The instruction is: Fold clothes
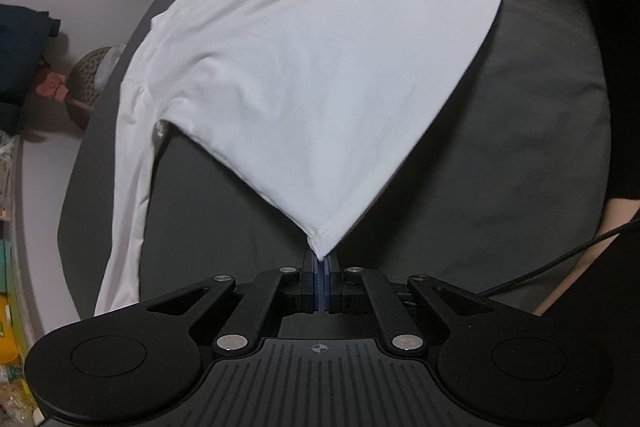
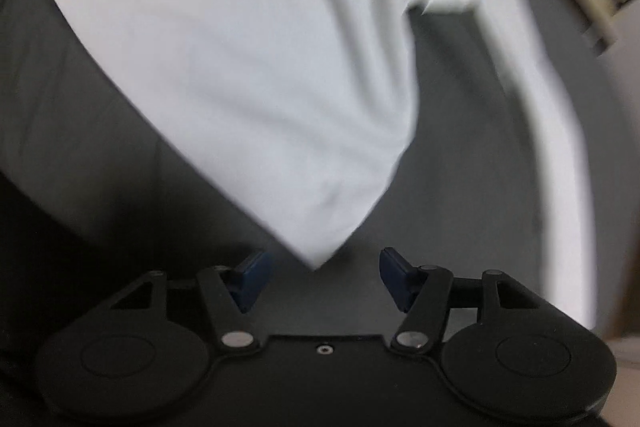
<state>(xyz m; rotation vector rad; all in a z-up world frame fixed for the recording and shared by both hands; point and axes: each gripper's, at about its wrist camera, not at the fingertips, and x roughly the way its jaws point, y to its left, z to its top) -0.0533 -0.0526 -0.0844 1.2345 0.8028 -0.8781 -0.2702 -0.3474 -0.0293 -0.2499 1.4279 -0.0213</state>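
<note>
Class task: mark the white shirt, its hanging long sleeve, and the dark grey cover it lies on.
white shirt [image 1: 320, 67]: left wrist view, middle of body panel.
long sleeve [image 1: 128, 195]: left wrist view, mid-sleeve.
dark grey cover [image 1: 520, 147]: left wrist view, bare patch.

My left gripper [image 1: 321, 259] sits low centre of its frame, jaws pinched together on cloth; my right gripper [image 2: 326, 265] low centre, jaws spread apart, holding nothing.

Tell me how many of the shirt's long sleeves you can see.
1 per view: a sleeve trailing down the shirt's left side, and a sleeve along its right; possibly the same one.
</note>
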